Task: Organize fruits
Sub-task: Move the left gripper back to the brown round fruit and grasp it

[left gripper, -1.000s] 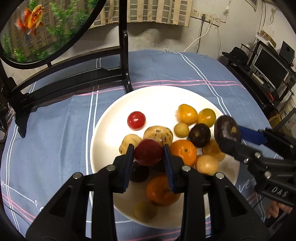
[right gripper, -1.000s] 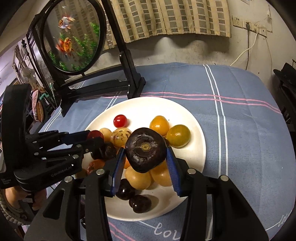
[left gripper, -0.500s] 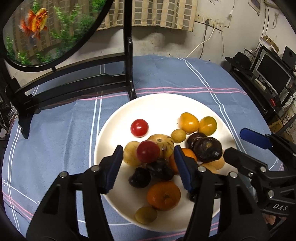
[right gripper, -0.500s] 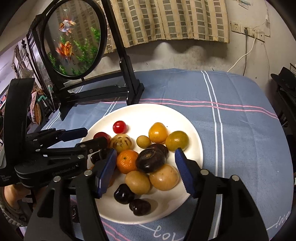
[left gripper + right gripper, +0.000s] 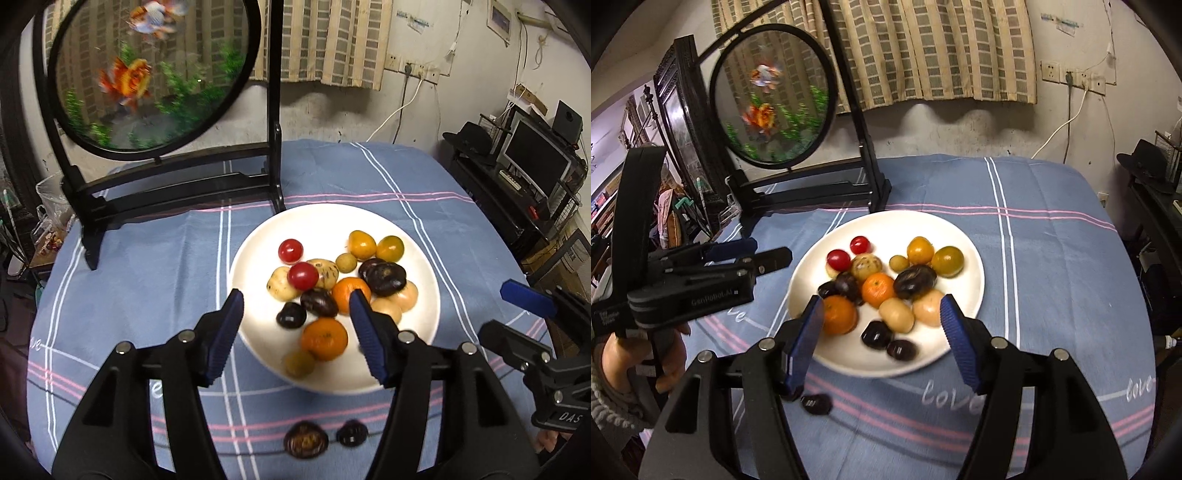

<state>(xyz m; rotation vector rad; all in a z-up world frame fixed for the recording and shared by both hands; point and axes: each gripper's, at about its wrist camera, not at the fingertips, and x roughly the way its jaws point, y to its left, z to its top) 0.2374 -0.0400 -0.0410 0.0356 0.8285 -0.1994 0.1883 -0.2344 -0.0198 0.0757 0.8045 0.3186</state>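
Left hand-held gripper (image 5: 295, 332) — jaws spread wide, nothing between the blue pads (image 5: 226, 334). Right hand-held gripper (image 5: 881, 338) — likewise spread wide, empty. A bare hand (image 5: 617, 360) grips the left unit's handle.

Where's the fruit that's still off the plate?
Left wrist view: two dark fruits lie on the tablecloth, just in front of the white plate's near rim.

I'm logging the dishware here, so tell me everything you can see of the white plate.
The plate is round, white and glossy, like glazed ceramic, with a shallow raised rim. It lies flat on the blue striped tablecloth, in front of the black stand. It carries a loose heap of small fruits: red, orange, yellow, tan and dark purple. Both open grippers hang above its near edge, apart from it. No chips or cracks show.
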